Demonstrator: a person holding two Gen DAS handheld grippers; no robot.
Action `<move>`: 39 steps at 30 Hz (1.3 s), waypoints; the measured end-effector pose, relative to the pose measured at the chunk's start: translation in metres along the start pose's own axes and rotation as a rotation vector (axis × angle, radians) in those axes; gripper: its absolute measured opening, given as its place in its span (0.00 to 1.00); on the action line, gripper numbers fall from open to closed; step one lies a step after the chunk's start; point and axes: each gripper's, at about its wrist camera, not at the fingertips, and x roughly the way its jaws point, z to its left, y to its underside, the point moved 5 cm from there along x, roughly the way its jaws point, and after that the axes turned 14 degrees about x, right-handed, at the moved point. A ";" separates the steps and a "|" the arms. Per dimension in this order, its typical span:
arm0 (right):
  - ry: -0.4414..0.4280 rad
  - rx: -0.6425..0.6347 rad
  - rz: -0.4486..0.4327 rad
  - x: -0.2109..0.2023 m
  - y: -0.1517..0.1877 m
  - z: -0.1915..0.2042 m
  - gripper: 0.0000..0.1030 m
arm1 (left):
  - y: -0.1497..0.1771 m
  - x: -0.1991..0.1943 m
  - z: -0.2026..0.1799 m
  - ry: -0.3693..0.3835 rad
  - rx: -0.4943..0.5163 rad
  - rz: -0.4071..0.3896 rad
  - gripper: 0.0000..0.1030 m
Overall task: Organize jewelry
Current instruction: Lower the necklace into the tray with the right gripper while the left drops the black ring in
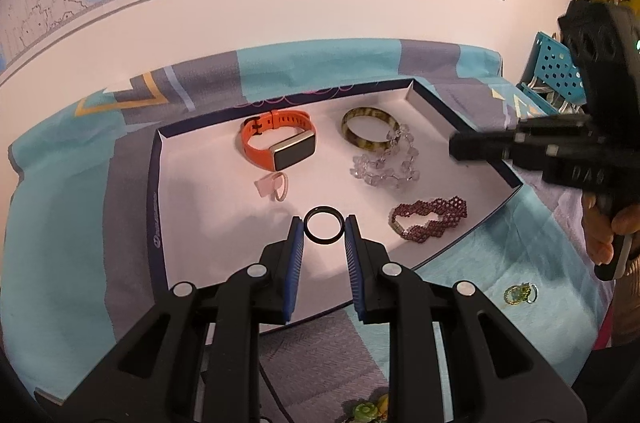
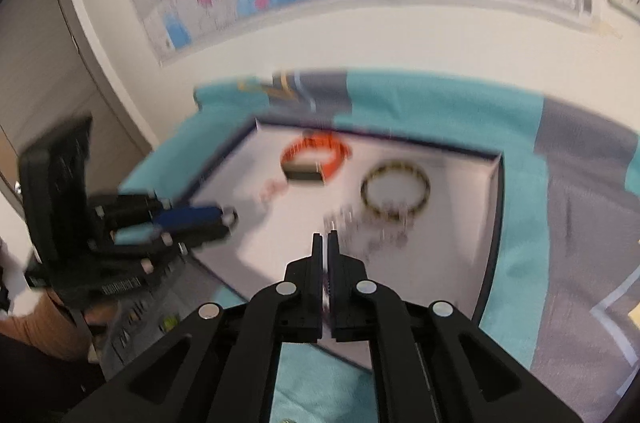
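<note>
The left tongs (image 1: 323,229) are spread about a black ring (image 1: 323,229), seemingly over the tray (image 1: 158,191). The ring should be freed low, then backed away from squarely. The right tongs (image 2: 324,243) are pressed together, nothing seen between.

**Jewelry laid out in the open box**

A shallow white box (image 1: 200,191) with a dark blue rim holds most pieces. An orange smartwatch (image 1: 278,144) lies at the back, its band looped. Beside it to the right sits a mottled yellow-brown bangle (image 1: 370,131), touched by a clear crystal bead bracelet (image 1: 386,163). A maroon beaded bracelet (image 1: 430,217) lies near the front right wall. A small pale pink ring (image 1: 274,185) rests before the watch. A thin black ring (image 1: 324,229) lies flat at the front. Outside the box, a green-gold trinket (image 1: 519,293) sits on the cloth.
</note>
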 end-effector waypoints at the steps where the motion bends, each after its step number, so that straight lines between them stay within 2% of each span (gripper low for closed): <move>1: 0.017 -0.009 0.025 0.005 0.005 -0.002 0.08 | 0.001 0.001 0.000 0.001 0.000 0.004 0.21; 3: 0.045 -0.037 0.072 0.012 0.015 -0.005 0.12 | 0.003 0.004 0.001 -0.001 0.000 0.013 0.21; 6: 0.078 -0.060 0.099 0.017 0.022 -0.007 0.14 | 0.004 0.007 0.002 -0.003 -0.004 0.023 0.21; 8: 0.095 -0.076 0.120 0.021 0.024 -0.008 0.19 | 0.004 0.010 0.003 -0.006 -0.006 0.029 0.21; 12: 0.138 -0.121 0.151 0.030 0.026 -0.008 0.20 | 0.005 0.014 0.005 -0.013 -0.008 0.044 0.21; 18: 0.167 -0.227 0.167 0.034 0.032 0.006 0.03 | 0.006 0.023 0.010 -0.015 -0.014 0.066 0.21; 22: 0.189 -0.249 0.142 0.032 0.030 0.011 0.01 | 0.006 0.026 0.012 -0.016 -0.018 0.074 0.21; 34: 0.156 -0.175 0.025 0.020 -0.007 0.012 0.01 | -0.003 0.032 0.021 -0.035 -0.033 0.073 0.21; 39: 0.141 -0.107 -0.005 0.027 -0.021 0.006 0.01 | -0.005 0.041 0.026 -0.038 -0.045 0.090 0.21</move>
